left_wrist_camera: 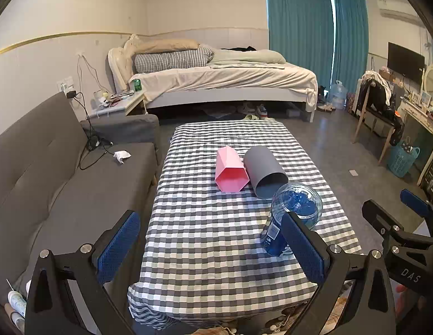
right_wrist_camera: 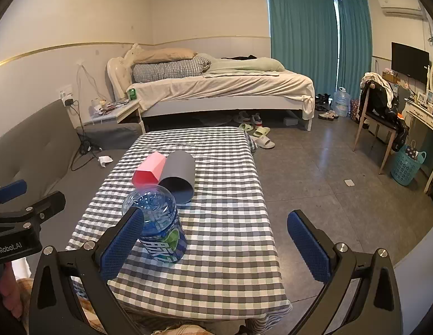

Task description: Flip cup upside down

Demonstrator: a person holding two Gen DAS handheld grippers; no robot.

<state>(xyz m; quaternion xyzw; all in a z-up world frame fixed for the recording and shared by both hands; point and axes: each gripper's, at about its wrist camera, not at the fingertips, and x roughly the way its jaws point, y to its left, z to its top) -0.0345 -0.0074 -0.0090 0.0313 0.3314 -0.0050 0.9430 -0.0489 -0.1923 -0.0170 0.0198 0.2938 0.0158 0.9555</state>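
Observation:
A pink hexagonal cup and a grey round cup lie on their sides, touching, mouths toward me, in the middle of the checkered table. A blue plastic bottle stands base-up nearer the front edge. My left gripper hovers open above the table's front, its right finger in front of the bottle. My right gripper is open too, its left finger overlapping the bottle. Neither holds anything.
A grey sofa runs along the table's left side with a crumpled tissue and cables. Bare floor lies to the right, with a chair and a teal basket. A bed stands behind.

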